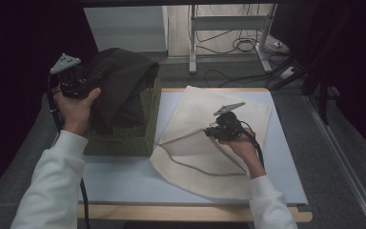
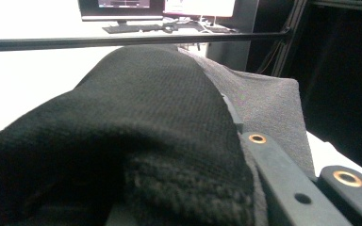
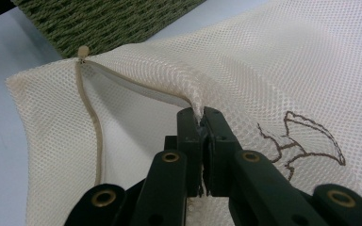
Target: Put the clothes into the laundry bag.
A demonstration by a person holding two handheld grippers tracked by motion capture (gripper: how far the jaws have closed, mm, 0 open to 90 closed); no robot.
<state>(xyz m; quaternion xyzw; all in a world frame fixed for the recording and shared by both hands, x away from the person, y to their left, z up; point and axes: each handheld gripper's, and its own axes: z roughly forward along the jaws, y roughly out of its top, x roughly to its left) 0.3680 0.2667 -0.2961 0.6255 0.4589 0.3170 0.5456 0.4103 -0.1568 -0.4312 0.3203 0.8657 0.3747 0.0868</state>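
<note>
My right gripper (image 3: 201, 123) is pinching the mesh bag (image 1: 209, 138) open beside the basket (image 1: 124, 133); my left gripper (image 1: 76, 86) is clamping the dark garment (image 1: 119, 81), not yet bagged.

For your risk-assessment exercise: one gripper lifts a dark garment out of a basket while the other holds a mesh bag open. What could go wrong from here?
1. The right gripper pinches only a thin fold of the mesh laundry bag at its zip edge; it may slip and close the opening.
2. The dark garment hangs bulky over the woven basket from the left gripper, so it may snag the rim or miss the narrow opening.
</note>
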